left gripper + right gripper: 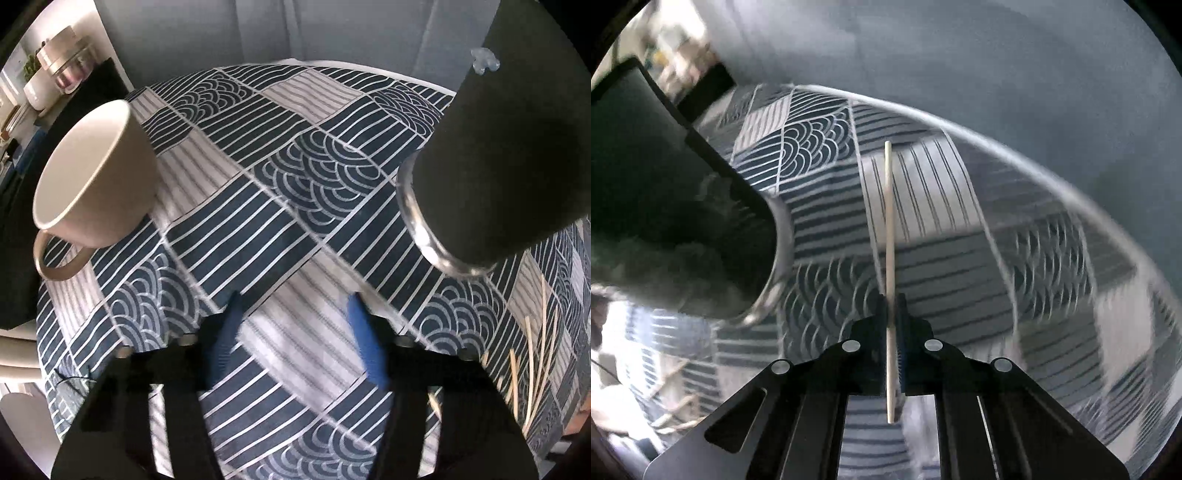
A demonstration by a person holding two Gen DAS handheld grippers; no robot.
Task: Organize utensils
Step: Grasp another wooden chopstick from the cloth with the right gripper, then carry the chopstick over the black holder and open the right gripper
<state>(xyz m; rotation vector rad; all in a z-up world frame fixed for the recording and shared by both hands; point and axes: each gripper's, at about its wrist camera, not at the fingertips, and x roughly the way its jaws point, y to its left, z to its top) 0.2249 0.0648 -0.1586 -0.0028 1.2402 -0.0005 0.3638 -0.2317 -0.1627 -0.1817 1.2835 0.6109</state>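
My left gripper (pixel 293 306) is open and empty above the patterned tablecloth (pixel 258 206). A cream mug (pixel 92 173) stands to its left. A tall black tumbler with a steel base (pixel 491 162) stands to its right. Several pale chopsticks (pixel 532 354) lie on the cloth at the far right. My right gripper (pixel 892 301) is shut on one pale chopstick (pixel 889 229), which points forward above the cloth. The black tumbler (pixel 676 206) is close on the right gripper's left. Loose chopsticks (pixel 676 402) show blurred at the lower left of the right wrist view.
The table's far edge (pixel 960 122) runs in front of a grey wall. A shelf with white and metal kitchenware (pixel 55 70) stands at the far left. A dark chair back (pixel 18 221) is beside the table on the left.
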